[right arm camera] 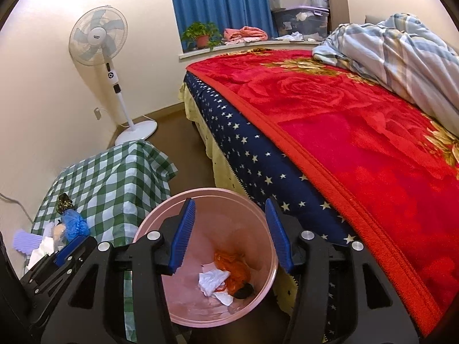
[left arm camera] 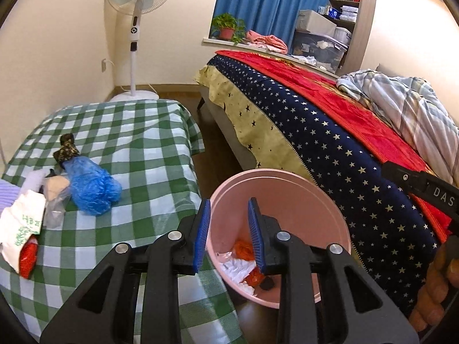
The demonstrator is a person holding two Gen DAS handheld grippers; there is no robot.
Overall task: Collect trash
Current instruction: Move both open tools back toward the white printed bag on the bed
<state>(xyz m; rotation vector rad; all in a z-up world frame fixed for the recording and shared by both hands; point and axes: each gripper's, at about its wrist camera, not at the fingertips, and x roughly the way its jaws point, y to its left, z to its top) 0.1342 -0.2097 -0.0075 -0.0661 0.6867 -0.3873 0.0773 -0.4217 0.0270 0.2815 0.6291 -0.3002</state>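
A pink bin (left arm camera: pixel 287 183) stands on the floor between the checked table and the bed. White crumpled paper (right arm camera: pixel 212 281), an orange wrapper (right arm camera: pixel 235 269) and a dark scrap lie in the pink bin (right arm camera: pixel 200 197). My left gripper (left arm camera: pixel 229 229) hovers open over its near rim, nothing between the pads. My right gripper (right arm camera: pixel 231 229) is open above the bin mouth, also empty. On the table lie a blue plastic bag (left arm camera: pixel 91 186), a dark patterned wrapper (left arm camera: pixel 66 150), a white bag with green print (left arm camera: pixel 20 223) and a red packet (left arm camera: pixel 28 258).
The table with a green checked cloth (left arm camera: pixel 129 132) is on the left. A bed with a red blanket (right arm camera: pixel 358 143) and starred sheet runs along the right. A standing fan (left arm camera: pixel 134 28) is by the far wall. A person's hand (left arm camera: pixel 436 286) shows at lower right.
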